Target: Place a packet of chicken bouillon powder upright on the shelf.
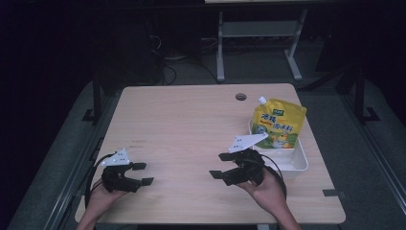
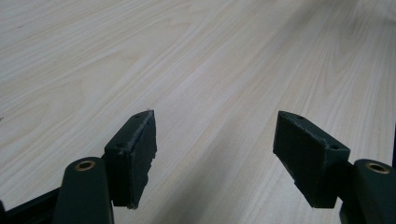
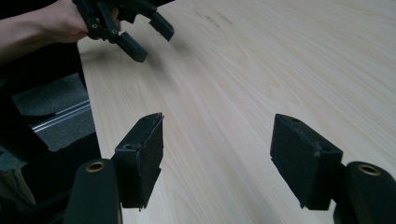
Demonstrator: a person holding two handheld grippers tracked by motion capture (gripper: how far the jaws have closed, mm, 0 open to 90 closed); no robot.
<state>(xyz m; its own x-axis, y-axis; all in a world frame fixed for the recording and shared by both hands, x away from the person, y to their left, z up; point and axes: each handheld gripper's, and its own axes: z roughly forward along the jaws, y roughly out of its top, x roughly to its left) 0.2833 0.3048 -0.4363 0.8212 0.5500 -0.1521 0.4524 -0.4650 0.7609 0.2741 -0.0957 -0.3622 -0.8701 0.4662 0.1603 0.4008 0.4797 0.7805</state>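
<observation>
I see the yellow pouch [image 1: 278,123] standing in the white tray [image 1: 300,163]. My right gripper [image 1: 221,166] hovers just beside the tray, fingers released; my left gripper [image 1: 143,173] sits well apart from the tray, over the counter [image 1: 182,120], fingers also released.

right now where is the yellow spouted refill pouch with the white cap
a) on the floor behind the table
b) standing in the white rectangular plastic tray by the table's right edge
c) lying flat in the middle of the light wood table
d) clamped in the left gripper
b: the yellow spouted refill pouch stands upright inside the white rectangular plastic tray, with the open right gripper just left of the tray, touching neither.
</observation>
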